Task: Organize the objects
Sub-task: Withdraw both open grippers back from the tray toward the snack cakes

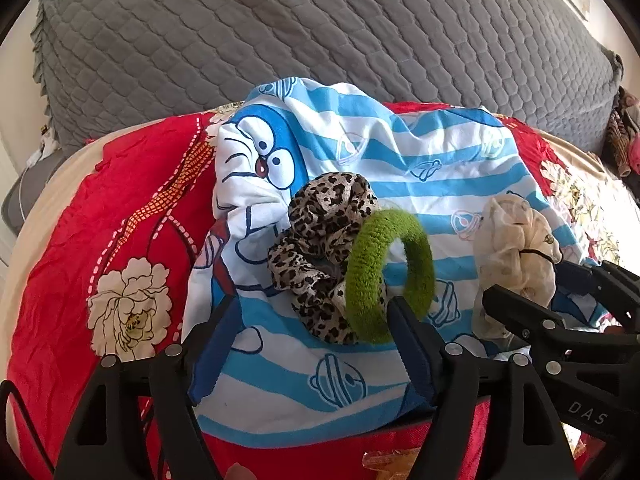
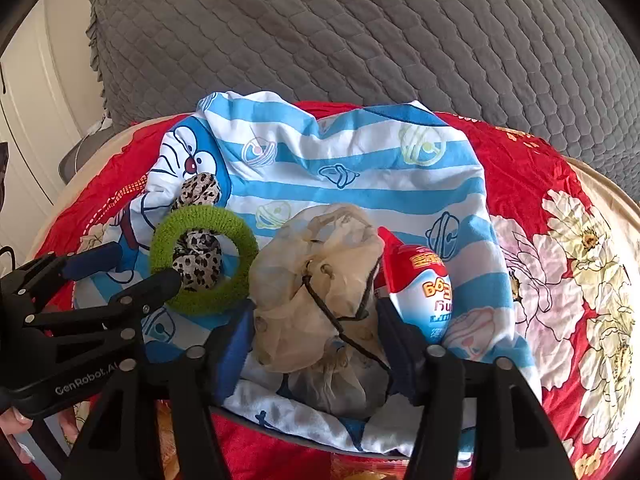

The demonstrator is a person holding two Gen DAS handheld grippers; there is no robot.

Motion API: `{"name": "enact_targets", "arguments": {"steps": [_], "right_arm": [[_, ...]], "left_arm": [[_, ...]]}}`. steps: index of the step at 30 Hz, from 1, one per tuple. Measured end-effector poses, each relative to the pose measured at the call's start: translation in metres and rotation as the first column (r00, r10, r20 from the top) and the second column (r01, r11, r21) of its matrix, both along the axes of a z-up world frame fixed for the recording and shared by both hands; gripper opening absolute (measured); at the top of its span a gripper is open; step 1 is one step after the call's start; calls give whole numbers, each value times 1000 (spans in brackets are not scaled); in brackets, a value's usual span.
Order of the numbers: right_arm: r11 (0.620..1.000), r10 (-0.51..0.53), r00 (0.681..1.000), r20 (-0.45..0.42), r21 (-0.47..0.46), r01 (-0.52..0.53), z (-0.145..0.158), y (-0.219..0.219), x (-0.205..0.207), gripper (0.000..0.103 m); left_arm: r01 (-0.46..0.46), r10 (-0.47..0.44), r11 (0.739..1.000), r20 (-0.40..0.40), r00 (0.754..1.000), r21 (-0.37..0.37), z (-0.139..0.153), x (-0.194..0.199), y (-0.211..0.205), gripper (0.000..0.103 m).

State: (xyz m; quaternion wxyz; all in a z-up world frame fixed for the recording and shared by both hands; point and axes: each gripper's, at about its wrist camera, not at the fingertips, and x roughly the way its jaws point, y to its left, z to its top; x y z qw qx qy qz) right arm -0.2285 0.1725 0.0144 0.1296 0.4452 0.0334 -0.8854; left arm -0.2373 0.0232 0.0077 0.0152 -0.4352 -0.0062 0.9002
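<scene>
Left gripper [image 1: 308, 320] jaws apart; green hair tie [image 1: 390, 276] and leopard scrunchie [image 1: 320, 256] lie loose just ahead of its fingers, tie touching the inner finger. Right gripper [image 2: 316, 340] jaws apart; cream scrunchie [image 2: 320, 280] sits unpinched between them on the blue striped cartoon cloth [image 2: 360, 160]; egg-shaped packet [image 2: 420, 292] just outside its right finger.

A home bedroom: a grey quilted bedspread [image 1: 320, 32] and a red floral sheet [image 1: 100, 220] cover a bed.

clear: striped cloth [image 2: 360, 168] far half | blocked: egg package [image 2: 420, 288] right of cream scrunchie [image 2: 320, 288]
</scene>
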Motion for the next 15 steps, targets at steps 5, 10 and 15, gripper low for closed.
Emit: {"name": "enact_targets", "arguments": {"steps": [5,10,15], "right_arm": [[1000,-9,1000,0,3,9,1,3,1,72],[1000,0,1000,-17,26,1,4,0,5,80],[1000,-16,1000,-26,19,17,10,6,9,82]], "left_arm": [[-4,4,1000,6,1000,7,0,2,0,79],[-9,9,1000,6,1000,14,3,5,-2,79],[-18,18,1000,-2,1000,19,9,10,-6,79]]}}
